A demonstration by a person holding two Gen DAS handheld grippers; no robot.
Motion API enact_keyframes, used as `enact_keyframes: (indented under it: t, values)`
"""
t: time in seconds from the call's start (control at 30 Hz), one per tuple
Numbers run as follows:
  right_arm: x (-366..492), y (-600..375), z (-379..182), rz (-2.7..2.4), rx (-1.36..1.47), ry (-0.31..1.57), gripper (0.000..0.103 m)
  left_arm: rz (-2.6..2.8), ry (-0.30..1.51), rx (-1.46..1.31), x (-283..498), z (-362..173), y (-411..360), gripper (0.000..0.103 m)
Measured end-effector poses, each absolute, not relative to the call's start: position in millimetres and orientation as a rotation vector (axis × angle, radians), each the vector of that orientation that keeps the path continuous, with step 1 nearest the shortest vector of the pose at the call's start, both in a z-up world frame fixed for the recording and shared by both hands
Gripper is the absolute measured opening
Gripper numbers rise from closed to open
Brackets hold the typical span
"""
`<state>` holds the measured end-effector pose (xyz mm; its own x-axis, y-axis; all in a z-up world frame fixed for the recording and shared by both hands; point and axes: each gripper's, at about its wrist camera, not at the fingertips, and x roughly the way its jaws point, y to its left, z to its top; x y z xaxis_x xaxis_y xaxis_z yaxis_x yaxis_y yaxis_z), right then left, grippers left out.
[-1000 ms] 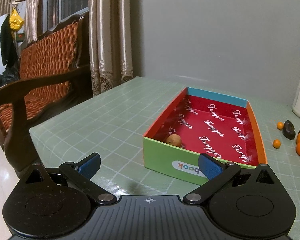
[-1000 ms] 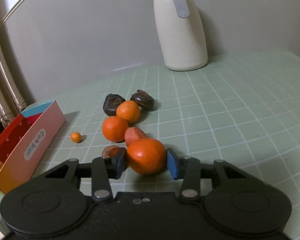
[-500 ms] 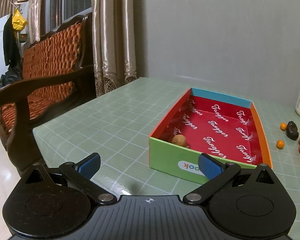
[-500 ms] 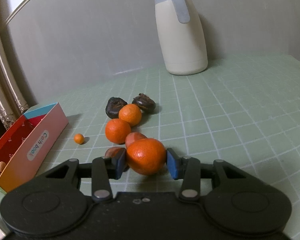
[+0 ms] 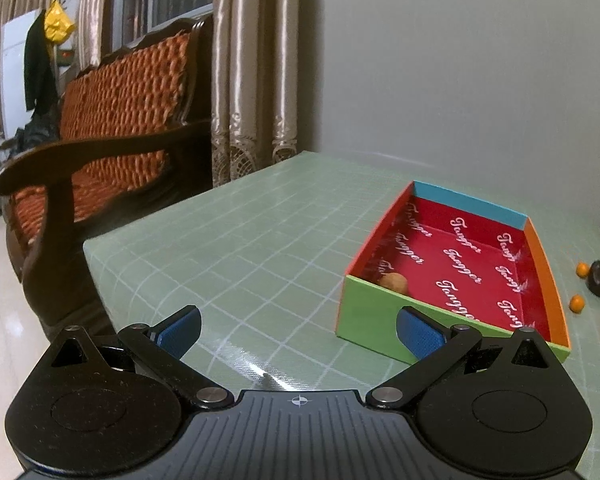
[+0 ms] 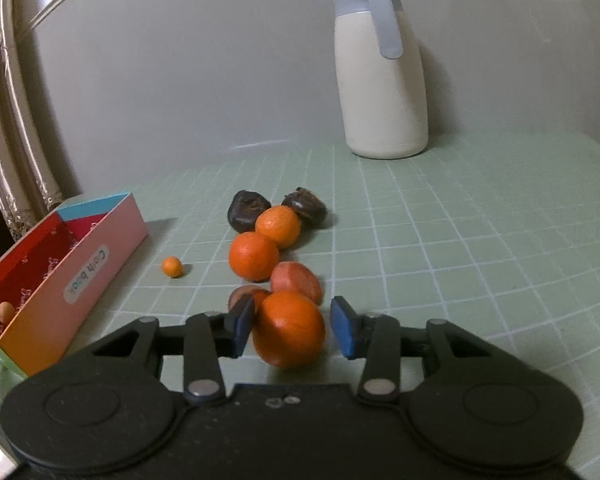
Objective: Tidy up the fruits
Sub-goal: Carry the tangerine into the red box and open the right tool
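Right gripper (image 6: 292, 324) is seen with its blue pads (image 6: 345, 332) set on either side of a large orange (image 6: 288, 328). The left pad lies against the fruit or just beside it, while a narrow gap is shown between the fruit and the right pad, so the jaws are slack rather than clamped. The orange is blurred, and whether it rests on the surface (image 6: 460, 240) cannot be told.

Just beyond it a reddish fruit (image 6: 296, 280) is found. A brownish one (image 6: 242, 294) is half hidden behind the left pad. Farther on, two more oranges (image 6: 253, 256) are lined up touching each other, and two dark, wrinkled fruits (image 6: 246, 210) are placed behind them. A tiny orange fruit (image 6: 171, 267) is set apart to the left, between this cluster and the colourful box (image 6: 100, 256).

The box is laid on the green gridded surface, with one small brown fruit (image 5: 394, 282) held inside, in the corner by the green wall. Near the back wall a cream jug (image 6: 384, 92) with a grey lid is stood upright — well apart from the fruit.

Left gripper (image 5: 298, 328) is held spread wide with nothing between its pads, above bare surface just short of the box. A wooden bench (image 5: 120, 92) with orange cushions and a curtain (image 5: 244, 60) are seen beyond the surface's edge.
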<state>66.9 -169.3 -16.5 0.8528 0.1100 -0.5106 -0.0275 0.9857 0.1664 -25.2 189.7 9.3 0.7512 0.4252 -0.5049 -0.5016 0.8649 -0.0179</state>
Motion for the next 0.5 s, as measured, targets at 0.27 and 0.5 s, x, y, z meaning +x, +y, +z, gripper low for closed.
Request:
enact_keyframes:
  t: [0.27, 0.5]
  values:
    - [74.0, -167.8, -21.4, 0.081, 0.161, 0.578, 0.044, 0.501, 0.523, -0.176, -22.3, 6.9, 192.8, 0.103]
    - [68.1, -164.8, -18.8, 0.102, 0.162, 0.549, 0.038, 0.506, 0.523, -0.164, -23.0, 6.3, 190.7, 0.103]
